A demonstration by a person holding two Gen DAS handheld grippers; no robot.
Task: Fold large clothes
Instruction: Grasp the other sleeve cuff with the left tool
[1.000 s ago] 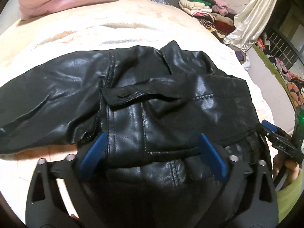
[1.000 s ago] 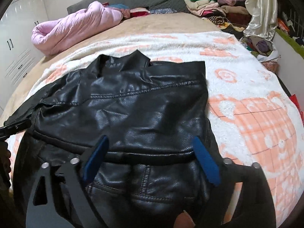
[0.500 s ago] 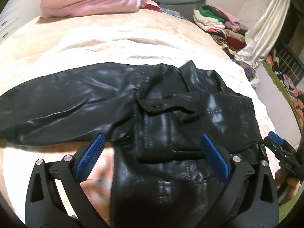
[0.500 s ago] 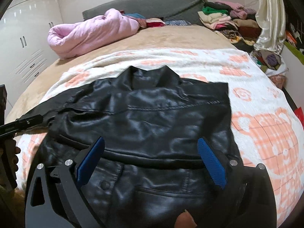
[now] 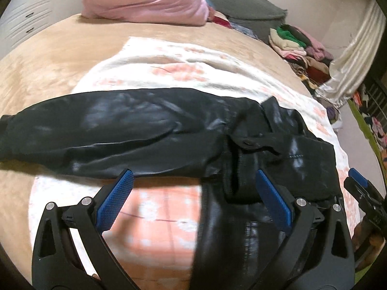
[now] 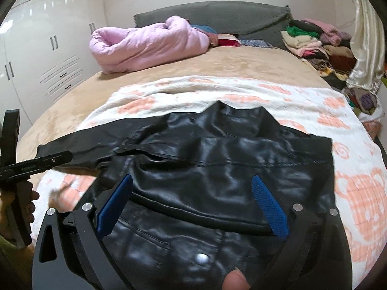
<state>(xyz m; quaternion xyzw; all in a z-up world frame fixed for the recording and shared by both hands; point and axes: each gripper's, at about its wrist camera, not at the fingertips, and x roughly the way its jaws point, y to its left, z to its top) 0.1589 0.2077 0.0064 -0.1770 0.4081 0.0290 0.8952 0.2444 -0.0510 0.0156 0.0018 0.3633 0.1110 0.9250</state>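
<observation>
Both grippers (image 5: 193, 193) (image 6: 193, 198) gape empty over the jacket (image 6: 217, 169); only left wrist shows its sleeve (image 5: 108, 133) outstretched.

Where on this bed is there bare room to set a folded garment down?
Free: the tan bedspread between the pink quilt and the patterned blanket, and the blanket's strip right of the black leather jacket. Crowded: the clothes pile at the far right corner.

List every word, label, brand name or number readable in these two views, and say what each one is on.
None: no readable text in either view.
Black leather jacket: no visible label or brand; its snap button is blurred.
Patterned blanket: orange shapes only, no letters.
Pink quilt, clothes pile, white wardrobe: no writing visible.
</observation>
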